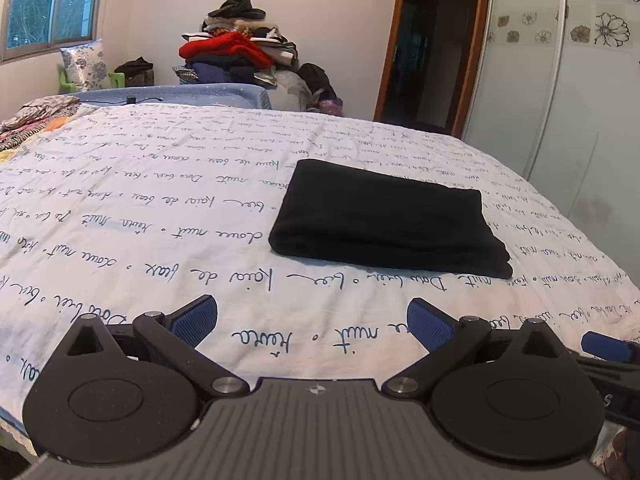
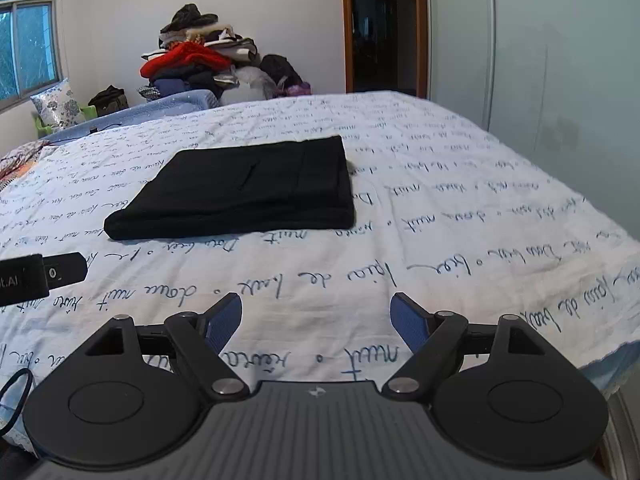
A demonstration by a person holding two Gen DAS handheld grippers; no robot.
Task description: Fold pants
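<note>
Black pants (image 1: 390, 220) folded flat mid-bed on the script-printed sheet (image 1: 160, 208), your left claw (image 1: 312, 322) wide open and empty, your right claw (image 2: 316, 320) likewise, both short of the pants.

The bedsheet (image 1: 160, 216) carries rows of dark cursive handwriting print, seen upside down from the near edge. Most of it stays illegible, but repeated groups look like "Dou lui", "kaiu de bax", "douu nuit" and "haira", set apart by small circles; these readings are uncertain. In the right wrist view, the black body of the left gripper (image 2: 24, 282) at the left edge bears white letters ending in "t.AI", the start being cut off. In the left wrist view, a lone white "S" shows on the black device (image 1: 608, 400) at the right edge.
</note>
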